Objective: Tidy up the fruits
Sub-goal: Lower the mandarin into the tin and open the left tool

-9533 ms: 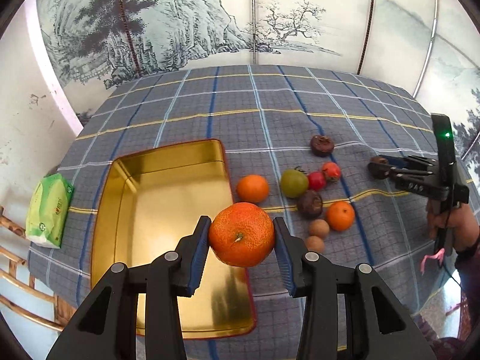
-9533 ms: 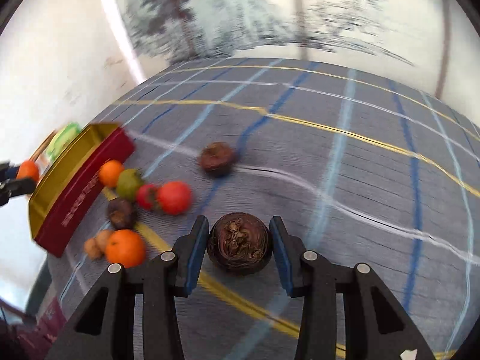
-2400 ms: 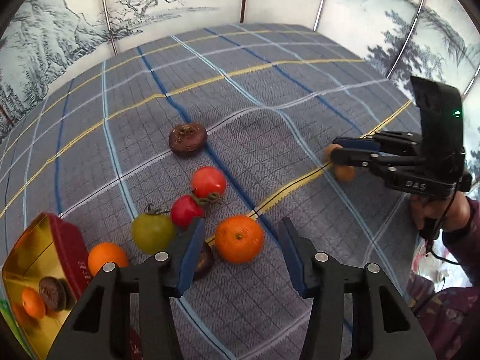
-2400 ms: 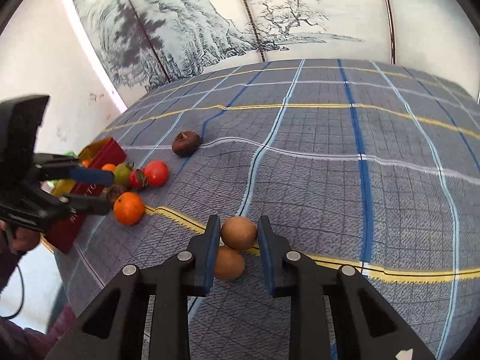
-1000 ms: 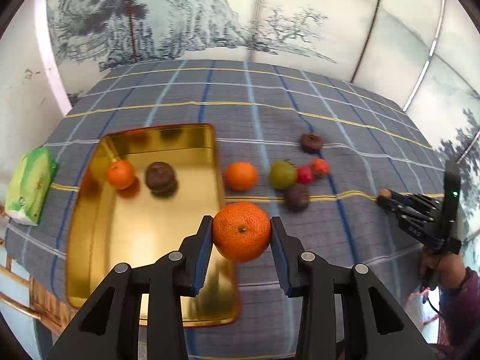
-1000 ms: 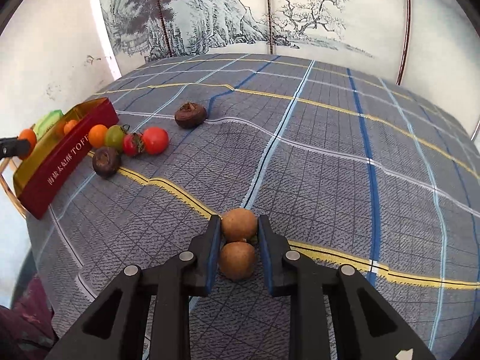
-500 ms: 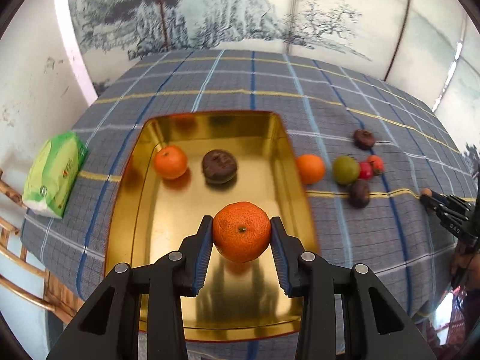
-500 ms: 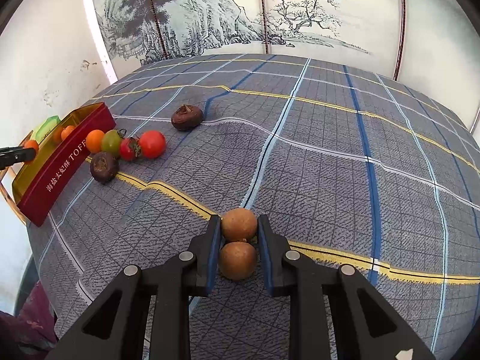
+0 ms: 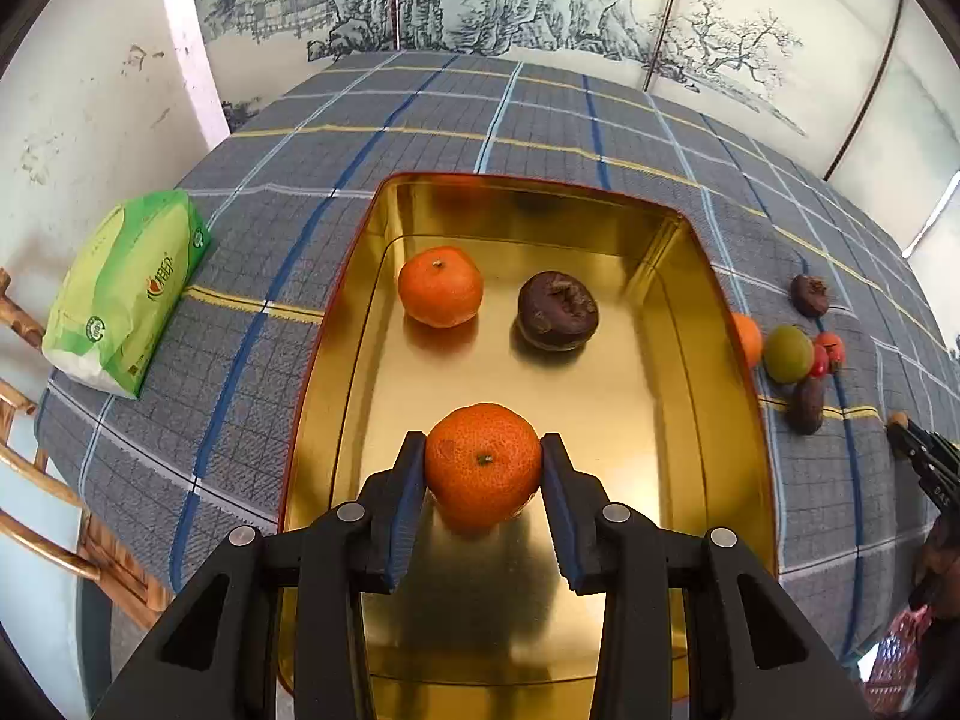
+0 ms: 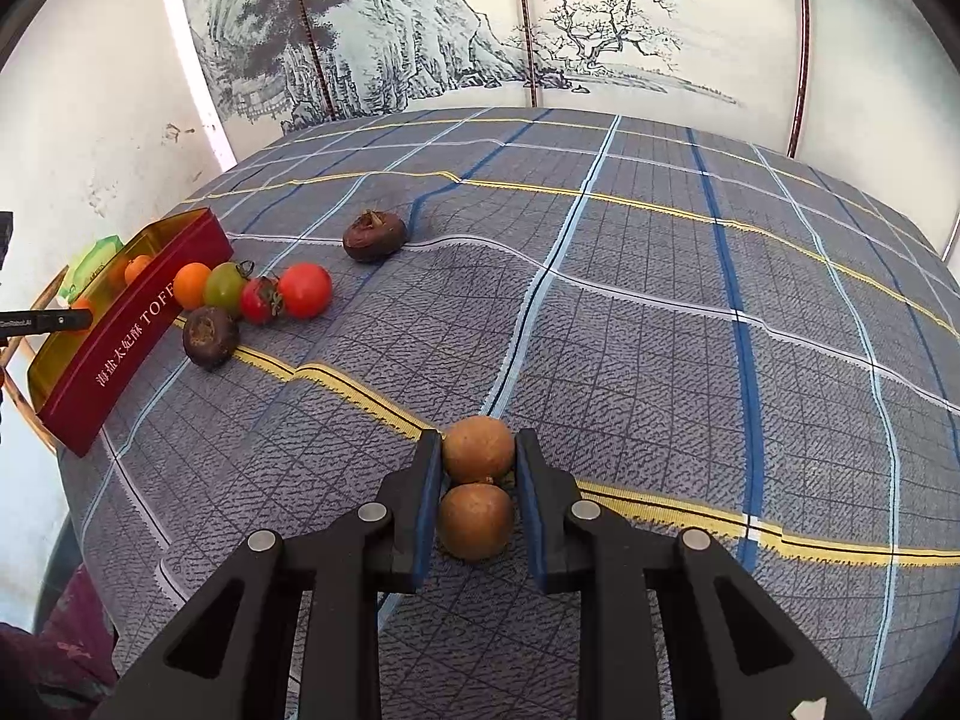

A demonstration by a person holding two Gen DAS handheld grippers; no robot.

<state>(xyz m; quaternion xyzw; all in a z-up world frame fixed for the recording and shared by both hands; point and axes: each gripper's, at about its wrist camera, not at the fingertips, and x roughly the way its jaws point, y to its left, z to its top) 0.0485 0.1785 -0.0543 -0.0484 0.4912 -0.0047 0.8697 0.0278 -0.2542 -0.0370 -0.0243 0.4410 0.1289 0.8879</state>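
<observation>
My left gripper [image 9: 483, 468] is shut on a tangerine [image 9: 483, 461] and holds it just above the near floor of the gold tin tray [image 9: 606, 396]. Farther in the tray lie another tangerine [image 9: 441, 286] and a dark brown fruit [image 9: 558, 311]. In the right wrist view my right gripper [image 10: 479, 459] is shut on a small brown fruit [image 10: 479, 449], low over the cloth; a second small brown fruit [image 10: 476, 521] lies between the jaws just behind it. The tray's red wall [image 10: 129, 336] shows at the far left there.
Right of the tray lies a cluster: an orange [image 10: 192, 285], a green tomato [image 10: 225, 287], two red tomatoes [image 10: 305, 290] and a dark fruit [image 10: 210, 337]. Another dark fruit [image 10: 375, 235] lies farther back. A green tissue pack [image 9: 123, 294] sits left of the tray, near the table edge.
My left gripper has carried the tangerine leftward from beside the tray's right edge to over its inside and sunk lower. The right gripper and its brown fruits have not moved.
</observation>
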